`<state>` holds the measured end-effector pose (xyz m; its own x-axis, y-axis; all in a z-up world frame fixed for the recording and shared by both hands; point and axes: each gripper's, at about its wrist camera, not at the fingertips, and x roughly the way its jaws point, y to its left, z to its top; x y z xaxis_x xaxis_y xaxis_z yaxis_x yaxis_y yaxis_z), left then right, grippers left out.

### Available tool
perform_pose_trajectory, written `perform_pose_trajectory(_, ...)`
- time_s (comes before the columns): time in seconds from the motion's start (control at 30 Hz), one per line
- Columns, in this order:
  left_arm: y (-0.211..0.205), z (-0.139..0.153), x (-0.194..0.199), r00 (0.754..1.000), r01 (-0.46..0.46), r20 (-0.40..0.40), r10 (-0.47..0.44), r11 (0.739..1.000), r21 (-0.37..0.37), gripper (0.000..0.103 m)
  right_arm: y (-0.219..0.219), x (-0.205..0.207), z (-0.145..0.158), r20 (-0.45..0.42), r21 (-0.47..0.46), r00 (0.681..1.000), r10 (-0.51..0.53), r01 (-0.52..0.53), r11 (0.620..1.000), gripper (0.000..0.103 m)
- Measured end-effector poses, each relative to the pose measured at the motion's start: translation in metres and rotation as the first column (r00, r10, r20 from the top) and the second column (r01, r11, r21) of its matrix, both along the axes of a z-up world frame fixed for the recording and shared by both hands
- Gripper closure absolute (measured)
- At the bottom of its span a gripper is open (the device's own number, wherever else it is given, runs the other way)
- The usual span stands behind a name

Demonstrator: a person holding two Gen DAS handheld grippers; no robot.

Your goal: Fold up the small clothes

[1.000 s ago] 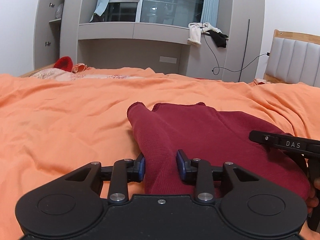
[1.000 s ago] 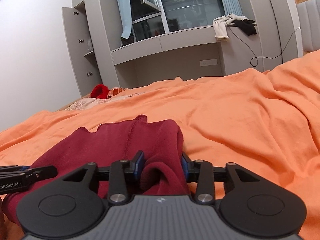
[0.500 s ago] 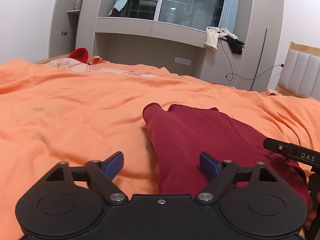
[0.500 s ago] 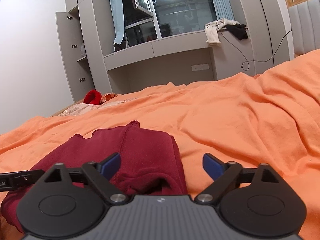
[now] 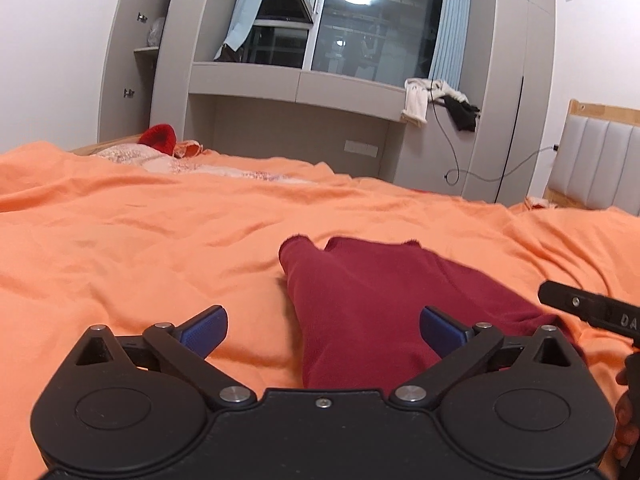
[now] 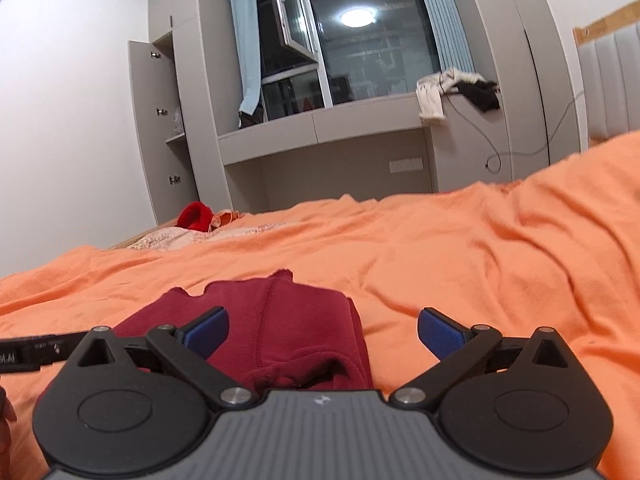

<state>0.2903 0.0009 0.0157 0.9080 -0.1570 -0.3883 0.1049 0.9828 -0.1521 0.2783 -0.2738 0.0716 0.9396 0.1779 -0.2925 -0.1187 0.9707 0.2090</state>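
Observation:
A dark red knitted garment [image 5: 380, 288] lies folded on the orange bedspread [image 5: 140, 260]. My left gripper [image 5: 323, 316] hovers over its left edge. Its jaws are opening wide, the cloth lies between and below them, and neither blue pad touches it. In the right wrist view the same garment [image 6: 288, 312] shows its right, bunched edge. My right gripper [image 6: 324, 316] is opening too, with the cloth under its left pad and bare bedspread [image 6: 480, 260] under the right one. The black body of the right tool [image 5: 592, 308] shows at the left view's right edge.
A red hat and pale pink clothes [image 5: 160, 140] lie at the bed's far side. Behind stands a grey cabinet wall with a window ledge carrying white and black clothes [image 5: 420, 104]. A padded headboard [image 5: 600, 168] is at the right.
Both grippers were shut on the dark red garment and have let it go, spreading wide. Both have drawn back and risen a little. The garment now rests on the bedspread.

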Motion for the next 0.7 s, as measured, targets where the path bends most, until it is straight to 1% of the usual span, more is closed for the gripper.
perform_pose_trajectory(0.17, 0.002, 0.016, -0.018, 0.998, -0.002, 0.058, 0.003, 1.000, -0.015, 0.001, 0.000, -0.028, 0.012, 0.076, -0.010, 0.997, -0.007, 0.008, 1.000, 0.000)
perform_pose_trajectory(0.33, -0.003, 0.029, -0.043, 0.992, 0.012, 0.125, -0.011, 1.000, -0.008, 0.001, 0.004, -0.060, 0.020, 0.146, -0.049, 0.989, -0.008, 0.015, 0.999, 0.000)
perform_pose_trajectory(0.5, -0.004, 0.030, -0.076, 0.985, 0.025, 0.168, -0.026, 1.000, 0.005, 0.001, 0.010, -0.093, 0.029, 0.226, -0.074, 0.974, -0.006, 0.023, 0.997, 0.000)
perform_pose_trajectory(0.57, -0.003, 0.028, -0.088, 0.983, 0.019, 0.183, -0.021, 1.000, 0.010, 0.001, 0.012, -0.105, 0.031, 0.253, -0.075, 0.967, -0.011, 0.031, 0.997, 0.000)
perform_pose_trajectory(0.7, 0.001, 0.027, -0.117, 0.972, -0.009, 0.237, 0.003, 1.000, 0.021, 0.001, 0.015, -0.130, 0.032, 0.286, -0.068, 0.958, -0.026, 0.047, 0.997, 0.000)
